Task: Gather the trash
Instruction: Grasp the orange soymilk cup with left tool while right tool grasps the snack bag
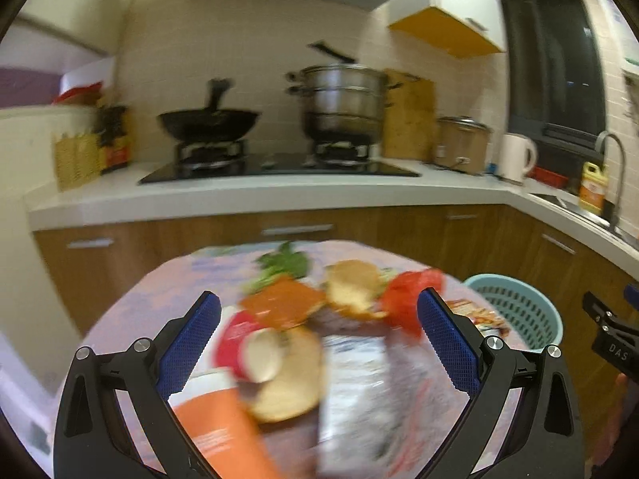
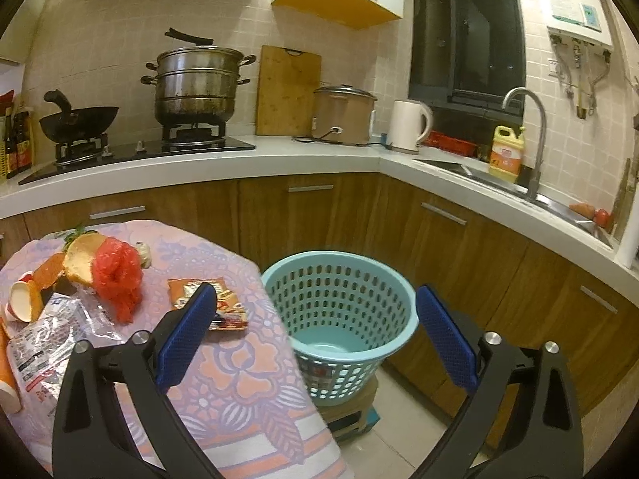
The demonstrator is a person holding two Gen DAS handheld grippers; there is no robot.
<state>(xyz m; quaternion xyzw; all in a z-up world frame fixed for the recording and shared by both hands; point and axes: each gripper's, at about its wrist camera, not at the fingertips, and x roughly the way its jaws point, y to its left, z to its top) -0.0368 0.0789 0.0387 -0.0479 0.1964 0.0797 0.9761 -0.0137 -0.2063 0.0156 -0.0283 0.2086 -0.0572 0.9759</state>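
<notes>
Right wrist view: both tools gape, holding nothing.
Right tool point(image 2: 315, 321) faces the basket point(image 2: 339, 311); left tool point(image 1: 319, 331) faces desk trash point(image 1: 279, 351).

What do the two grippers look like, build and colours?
Both match: the left gripper and right gripper have black angular plastic linkage arms with triangular cutouts, silver round pivot pins, and blue fingers with a fine cross-hatched grip texture. White lettering "DAS" shows on the right gripper's body in the left view. No cables visible.
</notes>
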